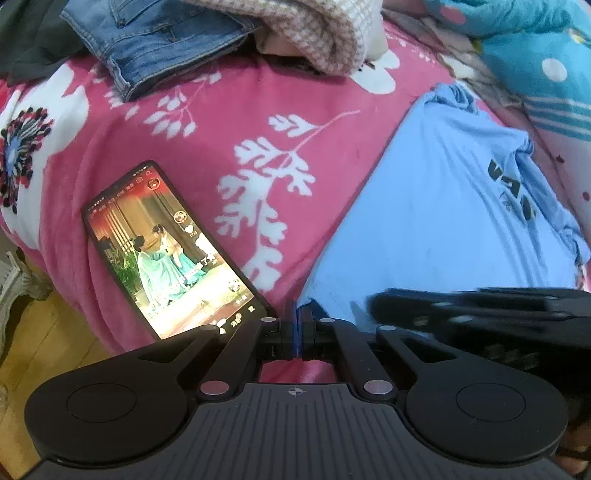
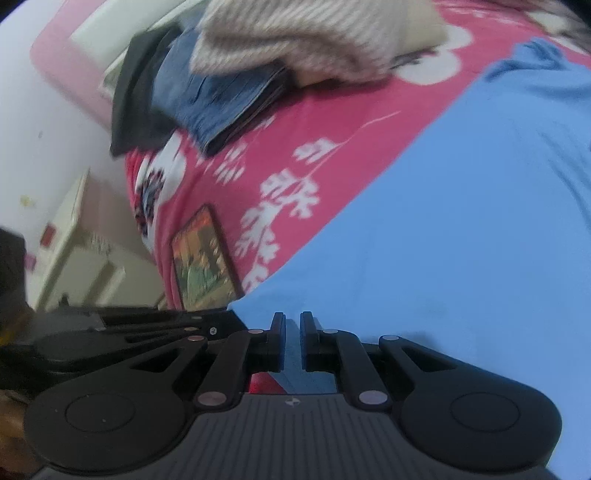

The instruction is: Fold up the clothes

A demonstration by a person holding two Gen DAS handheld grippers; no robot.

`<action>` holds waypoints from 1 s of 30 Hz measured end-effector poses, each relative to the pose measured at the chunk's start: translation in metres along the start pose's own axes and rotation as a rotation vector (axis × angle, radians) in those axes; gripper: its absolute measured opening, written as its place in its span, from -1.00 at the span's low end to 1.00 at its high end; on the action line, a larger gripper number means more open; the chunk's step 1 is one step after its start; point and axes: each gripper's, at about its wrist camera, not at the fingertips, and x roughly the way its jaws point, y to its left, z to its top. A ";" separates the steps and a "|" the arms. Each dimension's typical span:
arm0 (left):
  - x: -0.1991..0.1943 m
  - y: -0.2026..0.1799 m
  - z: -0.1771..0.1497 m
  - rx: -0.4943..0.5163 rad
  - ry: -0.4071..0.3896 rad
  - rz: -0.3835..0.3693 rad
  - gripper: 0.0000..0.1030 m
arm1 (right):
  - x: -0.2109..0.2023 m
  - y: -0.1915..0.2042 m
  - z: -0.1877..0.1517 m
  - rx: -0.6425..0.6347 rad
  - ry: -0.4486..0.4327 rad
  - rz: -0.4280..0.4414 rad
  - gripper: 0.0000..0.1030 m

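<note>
A pink blanket (image 1: 229, 122) with white leaf sprigs covers the bed, and nearly everything lies on it. The biggest piece of clothing is the light blue T-shirt (image 1: 436, 206), spread across the right side of the bed with dark lettering showing near its crumpled far edge; its near corner reaches right up to both tools. At the far end of the bed sits a pile: folded blue jeans (image 1: 155, 44), a beige knitted garment (image 1: 317, 33) lapping over them, and a dark garment (image 1: 33, 40) at the left. A turquoise spotted cover (image 1: 535, 55) is bunched at the far right. A phone (image 1: 170, 247) lies face up on the blanket to the left of the shirt, its screen lit.

The left tongs (image 1: 297, 317) are pressed fully together at the shirt's near corner, with a sliver of blue cloth pinched between them. Just beside them, the right tongs (image 2: 292, 332) stand at a narrow gap with the shirt's edge caught in it. That side's view is blurred.
</note>
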 end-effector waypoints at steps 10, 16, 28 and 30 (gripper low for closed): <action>-0.017 0.005 -0.005 0.092 -0.013 0.016 -0.93 | 0.017 0.004 -0.014 -0.031 0.028 -0.014 -0.83; -0.016 -0.006 0.003 0.172 -0.027 -0.053 -0.71 | 0.013 0.001 -0.019 -0.010 0.023 0.002 -0.84; 0.008 -0.025 0.013 0.294 0.058 -0.028 -0.60 | -0.032 -0.017 -0.063 0.239 -0.014 0.009 -0.84; 0.012 -0.029 0.014 0.328 0.074 -0.013 -0.60 | -0.052 -0.022 -0.085 0.332 -0.023 -0.001 -0.84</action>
